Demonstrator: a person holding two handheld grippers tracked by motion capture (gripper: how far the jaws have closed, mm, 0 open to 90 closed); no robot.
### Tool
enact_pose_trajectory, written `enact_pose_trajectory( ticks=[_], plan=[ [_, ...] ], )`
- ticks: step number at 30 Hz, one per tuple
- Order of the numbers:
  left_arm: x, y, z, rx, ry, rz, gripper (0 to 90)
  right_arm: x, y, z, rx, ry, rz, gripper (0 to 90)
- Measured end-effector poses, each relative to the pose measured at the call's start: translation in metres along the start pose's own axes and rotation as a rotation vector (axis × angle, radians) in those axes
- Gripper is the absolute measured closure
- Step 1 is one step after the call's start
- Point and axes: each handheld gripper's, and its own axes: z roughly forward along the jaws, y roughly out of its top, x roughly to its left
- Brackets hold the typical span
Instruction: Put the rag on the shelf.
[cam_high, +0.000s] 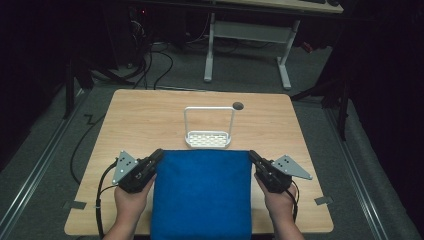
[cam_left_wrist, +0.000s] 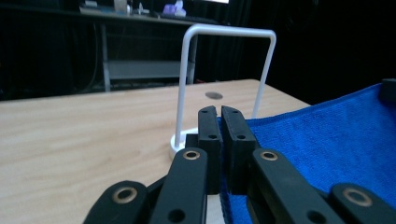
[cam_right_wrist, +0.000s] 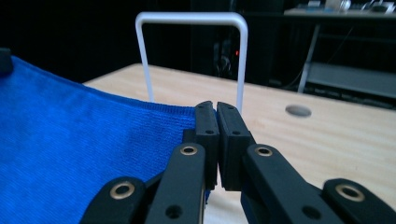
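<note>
Between my two grippers hangs the blue cloth (cam_high: 201, 192), stretched out flat over the near half of the table (cam_high: 140, 115), its far edge running just short of the white rack (cam_high: 208, 129). My left gripper (cam_high: 159, 154) is pinched tight on the far left corner and my right gripper (cam_high: 252, 155) on the far right corner; in both gripper views the jaws sit pressed together with blue fabric caught between them.

My guess is the step in hand is draping the cloth over the rack's top bar, so here's how I'd try to do it well. Keep both corners level with each other, otherwise the far edge goes diagonal and slides off one side. Hold enough tension that the edge stays straight, but don't yank, since microfiber like this probably slips out of a shallow pinch. Get that edge clearly above the bar before pushing forward, because the rack looks light and a snag could tip it or shove it toward the round hole (cam_high: 238, 105) in the tabletop behind it. Centre the cloth on the bar and don't let go until some of it hangs over the far side.
</note>
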Motion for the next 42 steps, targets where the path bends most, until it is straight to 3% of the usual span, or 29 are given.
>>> enact_pose_trajectory(
  ticks=[11,18,27,34,42],
  plan=[
    [0.0,0.028,0.002,-0.088,0.008,0.035,87.5,0.005,0.034,-0.008,-0.124,-0.014,-0.015,88.8],
    [0.003,0.046,0.006,-0.144,0.016,0.053,87.6,0.005,0.05,-0.007,-0.173,-0.017,-0.025,88.8],
    [0.006,0.071,0.009,-0.225,0.022,0.07,87.6,0.006,0.085,-0.005,-0.254,-0.018,-0.055,88.8],
    [0.007,0.086,0.011,-0.243,0.018,0.088,87.7,0.008,0.1,-0.005,-0.286,-0.016,-0.075,88.8],
    [0.011,0.096,0.02,-0.228,0.021,0.109,87.7,0.001,0.109,0.001,-0.28,-0.031,-0.076,88.9]
  ],
)
